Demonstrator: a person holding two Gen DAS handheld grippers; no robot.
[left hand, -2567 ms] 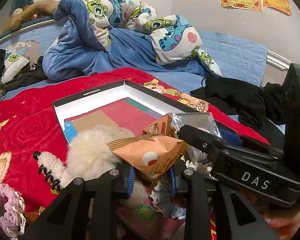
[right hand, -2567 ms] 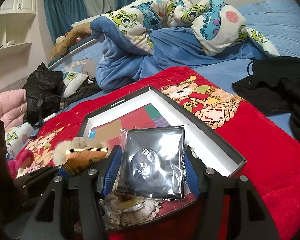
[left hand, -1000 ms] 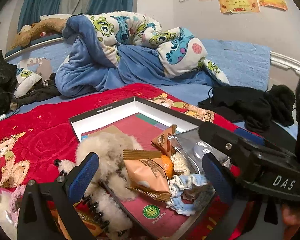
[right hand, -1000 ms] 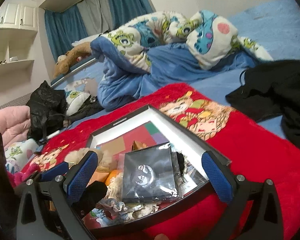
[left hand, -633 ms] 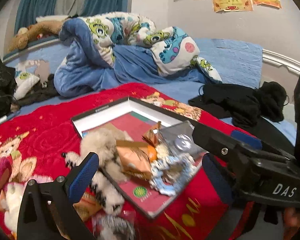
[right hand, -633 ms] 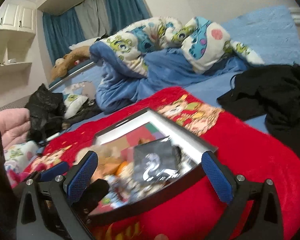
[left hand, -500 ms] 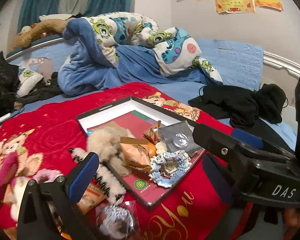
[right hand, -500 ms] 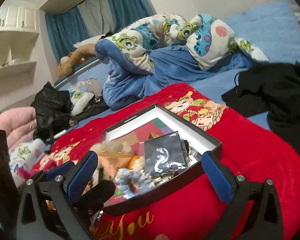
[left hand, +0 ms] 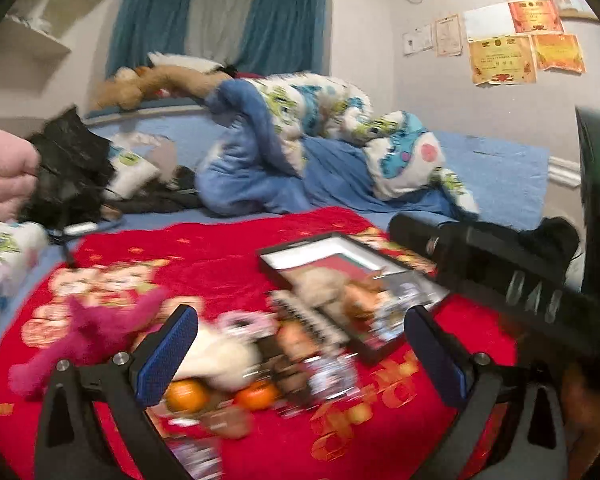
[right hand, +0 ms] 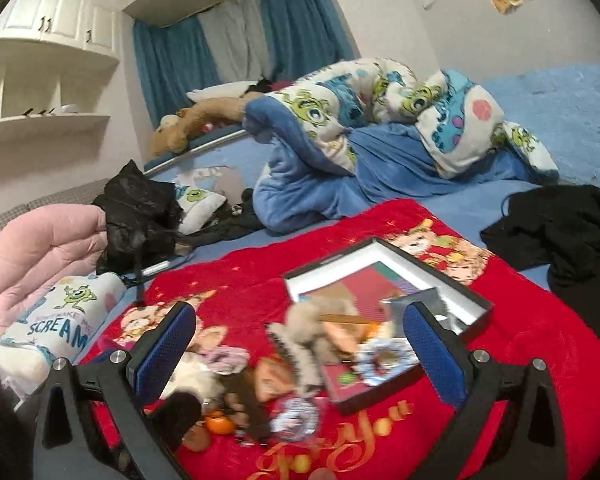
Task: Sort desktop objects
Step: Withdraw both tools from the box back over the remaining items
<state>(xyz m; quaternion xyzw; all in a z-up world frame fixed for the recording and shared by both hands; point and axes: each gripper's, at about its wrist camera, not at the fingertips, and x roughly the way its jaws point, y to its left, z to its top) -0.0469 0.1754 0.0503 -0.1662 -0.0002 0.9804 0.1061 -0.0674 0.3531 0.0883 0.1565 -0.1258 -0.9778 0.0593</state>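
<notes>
Above the red blanket (right hand: 532, 344), both grippers, left gripper (left hand: 300, 354) and right gripper (right hand: 296, 350), hang spread wide and empty; judging by the loose pile, next comes picking an orange tangerine (left hand: 186, 396) at seven o'clock of the black-rimmed shallow box (right hand: 456, 280).

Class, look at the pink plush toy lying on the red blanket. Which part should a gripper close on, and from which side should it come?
Grip the pink plush toy across a thin limb, coming down from above. It lies flat on the red blanket with limbs spread and bare blanket around them, apart from the heap by the black box. The frame is blurred, so finer detail is unclear.

Left claw (left hand: 300, 356) and right claw (right hand: 300, 354), both agape, empty.
</notes>
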